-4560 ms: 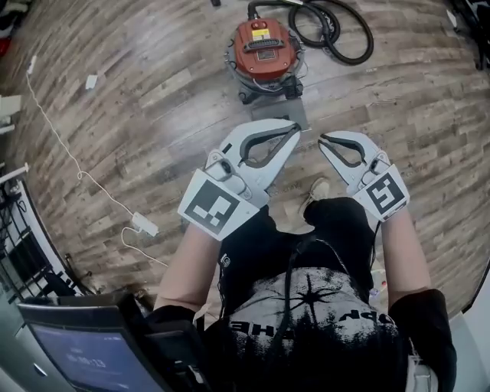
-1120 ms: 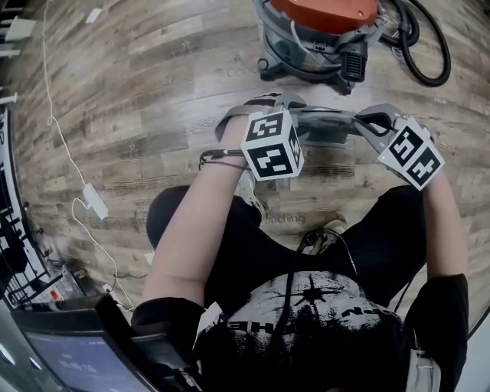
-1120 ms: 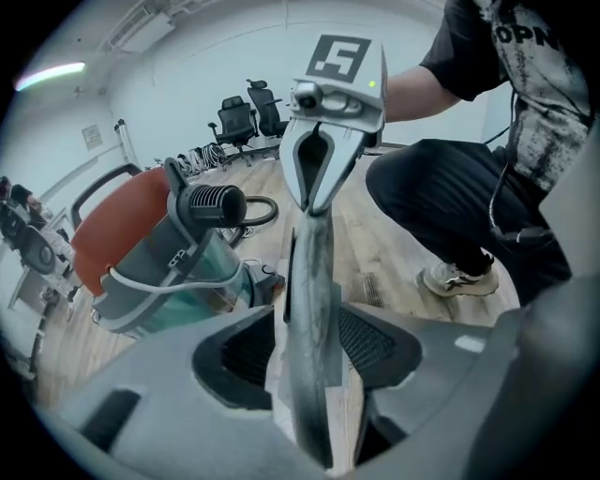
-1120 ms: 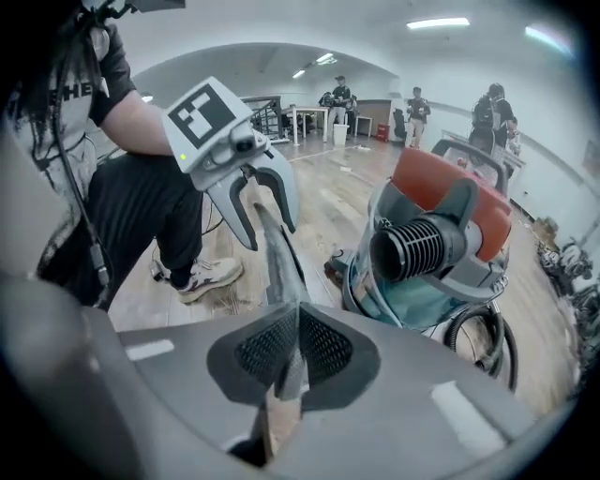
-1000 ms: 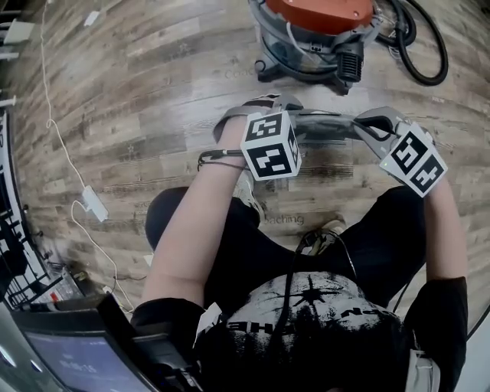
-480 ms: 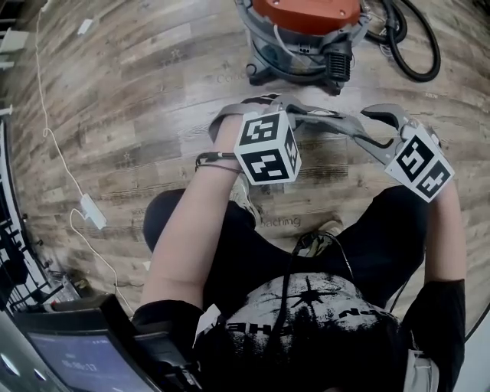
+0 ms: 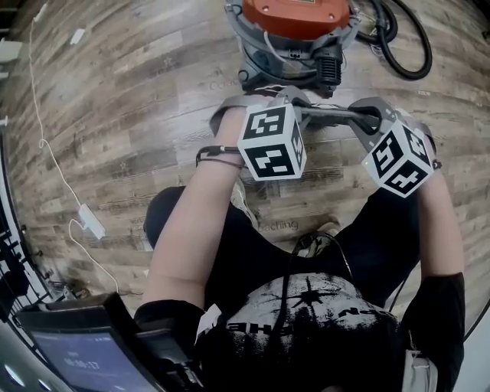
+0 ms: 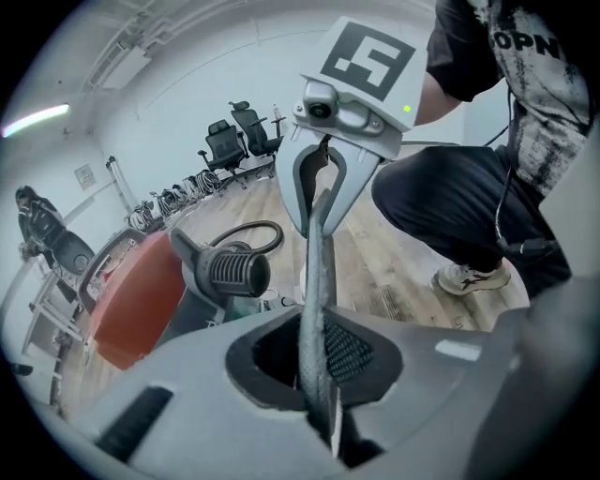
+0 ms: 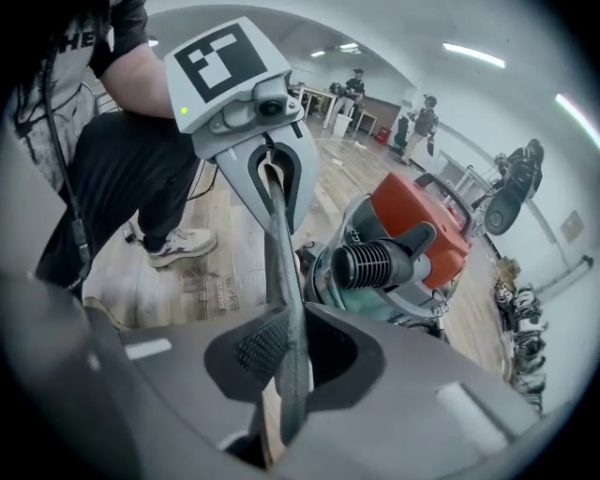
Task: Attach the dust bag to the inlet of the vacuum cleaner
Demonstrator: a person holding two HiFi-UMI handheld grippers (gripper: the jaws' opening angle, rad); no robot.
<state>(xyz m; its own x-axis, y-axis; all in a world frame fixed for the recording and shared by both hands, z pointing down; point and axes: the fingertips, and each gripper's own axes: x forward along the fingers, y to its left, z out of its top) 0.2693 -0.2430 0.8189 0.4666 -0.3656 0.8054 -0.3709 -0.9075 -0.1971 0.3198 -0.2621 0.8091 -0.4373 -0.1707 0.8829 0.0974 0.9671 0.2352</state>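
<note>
A flat grey dust bag [image 7: 331, 116] hangs stretched between my two grippers, just in front of the vacuum cleaner [image 7: 295, 19] with its orange lid. My left gripper [image 7: 293, 102] is shut on the bag's left end. My right gripper [image 7: 366, 116] is closing its jaws on the right end. In the left gripper view the bag [image 8: 319, 253] runs edge-on from my left gripper [image 8: 315, 328] to the right gripper [image 8: 328, 183]. The right gripper view shows the bag [image 9: 279, 253] pinched the same way in my right gripper [image 9: 286, 328]. The black ribbed inlet [image 9: 375, 262] sits to the right of the bag.
A black hose [image 7: 402, 53] coils on the wood floor right of the vacuum. A white power adapter [image 7: 90, 222] with its cable lies at the left. A screen [image 7: 84, 356] stands at the bottom left. Office chairs [image 8: 246, 131] and people are far behind.
Both grippers have carried the bag up the picture, closer to the vacuum. The right gripper has rolled and shifted left, so its cube shows another face.
</note>
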